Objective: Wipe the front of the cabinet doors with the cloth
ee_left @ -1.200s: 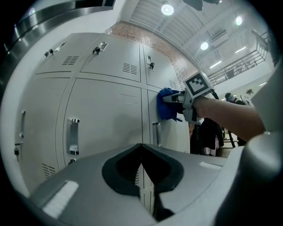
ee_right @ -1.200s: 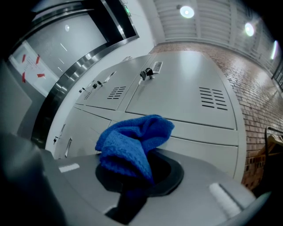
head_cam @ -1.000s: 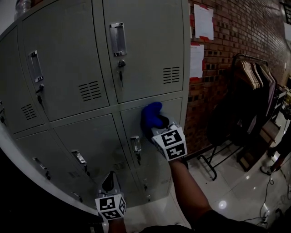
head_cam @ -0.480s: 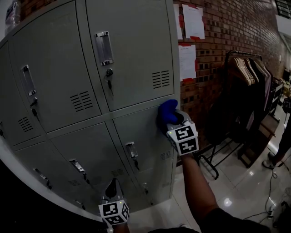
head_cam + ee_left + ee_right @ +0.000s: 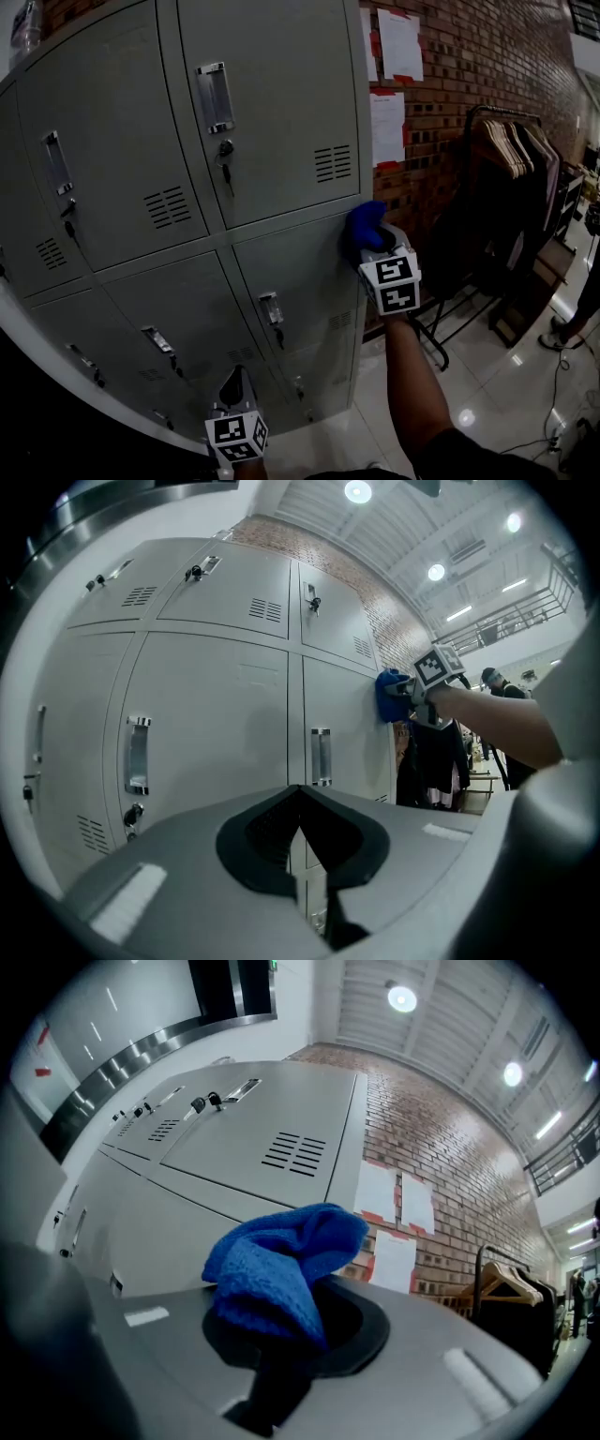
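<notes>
Right gripper [image 5: 378, 249] clamps blue cloth [image 5: 365, 225] — seemingly against cabinet door [image 5: 298, 274] right edge.

Your left gripper [image 5: 234, 380] is a pale grey plastic shell with a dark, scooped recess around its jaws. Behind them it carries a white cube [image 5: 234, 437] printed with black square markers. Your right gripper [image 5: 380, 251] has the same grey shell and dark recess, and its own marker cube [image 5: 392, 284]. Small pale rectangular patches sit on each shell. Your right forearm [image 5: 412, 375] is bare below a dark top [image 5: 459, 459].
</notes>
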A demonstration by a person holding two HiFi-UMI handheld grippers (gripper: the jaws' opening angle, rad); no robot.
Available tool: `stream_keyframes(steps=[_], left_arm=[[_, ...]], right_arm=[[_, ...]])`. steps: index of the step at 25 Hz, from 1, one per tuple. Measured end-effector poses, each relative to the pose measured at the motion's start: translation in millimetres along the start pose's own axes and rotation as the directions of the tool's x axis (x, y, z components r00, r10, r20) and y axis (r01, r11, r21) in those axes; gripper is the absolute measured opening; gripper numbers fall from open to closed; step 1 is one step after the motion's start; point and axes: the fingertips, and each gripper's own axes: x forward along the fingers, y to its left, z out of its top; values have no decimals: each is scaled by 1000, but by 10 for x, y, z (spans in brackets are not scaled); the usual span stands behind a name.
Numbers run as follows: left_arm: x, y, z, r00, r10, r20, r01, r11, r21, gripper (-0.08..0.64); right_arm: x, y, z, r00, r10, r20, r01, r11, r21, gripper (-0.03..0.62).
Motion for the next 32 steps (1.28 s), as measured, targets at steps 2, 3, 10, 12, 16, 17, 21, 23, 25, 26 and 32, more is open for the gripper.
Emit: stream_keyframes(steps=[2, 3, 10, 12, 16, 17, 21, 23, 25, 26, 32], left_arm=[[-5, 6, -10, 1000, 1, 0, -1, 1000, -5, 12], [-1, 5, -24, 1000, 1, -3, -1, 1000, -10, 12], [-56, 186, -77, 999, 35, -31, -36, 999, -30, 12], [-92, 264, -74, 998, 48, -29, -49, 998, -35, 12], [-210, 464, -67, 996, 87, -22, -88, 995, -41, 12], [-240, 518, -75, 995, 99, -22, -100, 994, -44, 12], [-306, 664, -117, 992, 127, -26, -128, 990, -57, 12], [-303, 679, -107, 992, 127, -25, -129, 990, -56, 12], [-291, 669, -95, 992, 122, -23, -123, 991, -54, 12], [-282, 658, -93, 993, 119, -23, -120, 991, -55, 12], [-215, 522, -153, 996, 87, -35, -89, 994, -59, 12]], right_arm=[[-112, 74, 105, 998, -11, 55, 9, 999, 36, 55], [-179, 150, 163, 996, -8, 85, 3, 999, 54, 55], [-237, 1473, 289, 963, 229, 141, -239, 969, 62, 55], [-198, 1860, 282, 945, 298, 131, -306, 951, 44, 55], [-83, 2294, 213, 918, 380, 115, -390, 916, 90, 55], [-56, 2332, 195, 916, 384, 114, -395, 914, 98, 55], [-12, 2339, 184, 923, 369, 108, -380, 918, 111, 55], [-11, 2329, 191, 925, 364, 107, -374, 922, 104, 56], [-13, 2305, 176, 927, 360, 103, -370, 924, 101, 56], [-14, 2279, 161, 929, 355, 99, -365, 926, 99, 56], [-18, 1914, 9, 950, 308, 57, -312, 945, 96, 56]])
